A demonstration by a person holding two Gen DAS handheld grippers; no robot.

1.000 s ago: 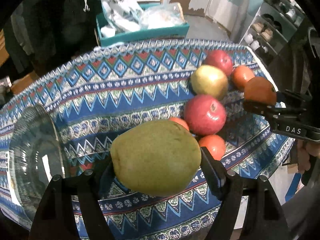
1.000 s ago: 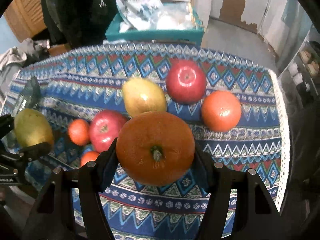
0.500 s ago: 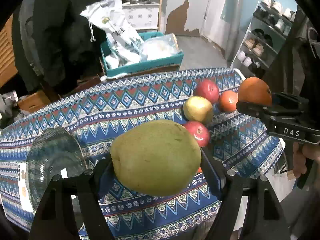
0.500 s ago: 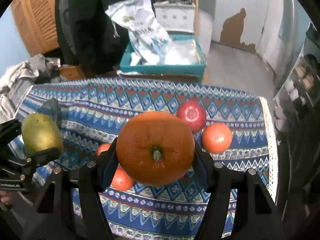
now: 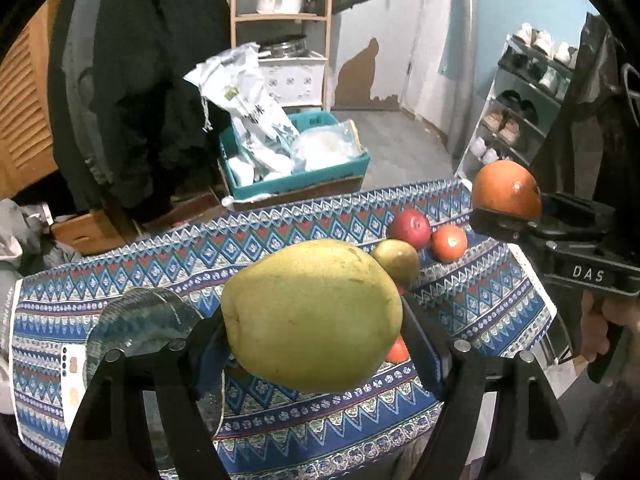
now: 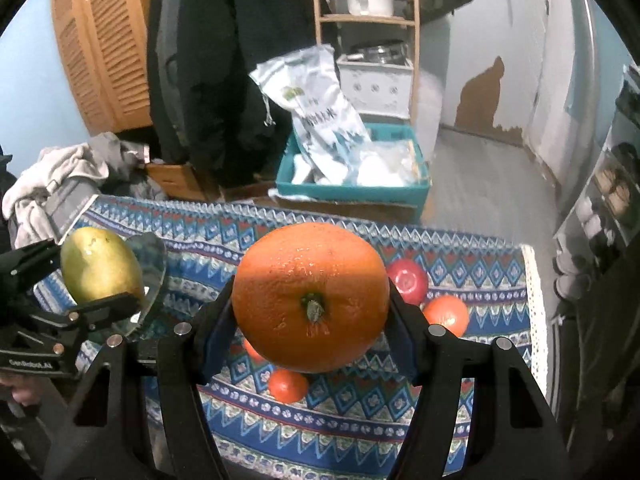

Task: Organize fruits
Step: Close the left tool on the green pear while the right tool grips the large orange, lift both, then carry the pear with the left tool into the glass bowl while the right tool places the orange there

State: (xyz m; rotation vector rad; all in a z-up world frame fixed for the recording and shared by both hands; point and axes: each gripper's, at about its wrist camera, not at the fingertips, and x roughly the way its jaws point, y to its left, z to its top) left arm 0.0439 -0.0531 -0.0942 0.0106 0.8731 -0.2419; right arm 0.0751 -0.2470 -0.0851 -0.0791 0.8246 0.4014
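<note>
My left gripper [image 5: 316, 320] is shut on a green pear [image 5: 312, 314] and holds it high above the table; the pear also shows in the right wrist view [image 6: 100, 266]. My right gripper [image 6: 312, 300] is shut on a large orange [image 6: 310, 296], also lifted; the orange shows in the left wrist view [image 5: 505, 190] at the right. On the patterned cloth [image 5: 280, 248] lie a red apple [image 5: 411, 228], a yellow-green apple [image 5: 396, 261] and small oranges [image 5: 449, 243]. A clear glass bowl [image 5: 136, 320] stands at the table's left.
Beyond the table's far edge a teal crate [image 5: 296, 172] holds plastic bags. A dark coat [image 5: 140, 80] hangs at the back left, a shoe rack [image 5: 516, 112] stands at the right, and a wooden shelf [image 5: 280, 20] stands behind.
Both grippers have risen and pulled back from the table with their fruit still held. The table and loose fruit now look smaller and farther away.
</note>
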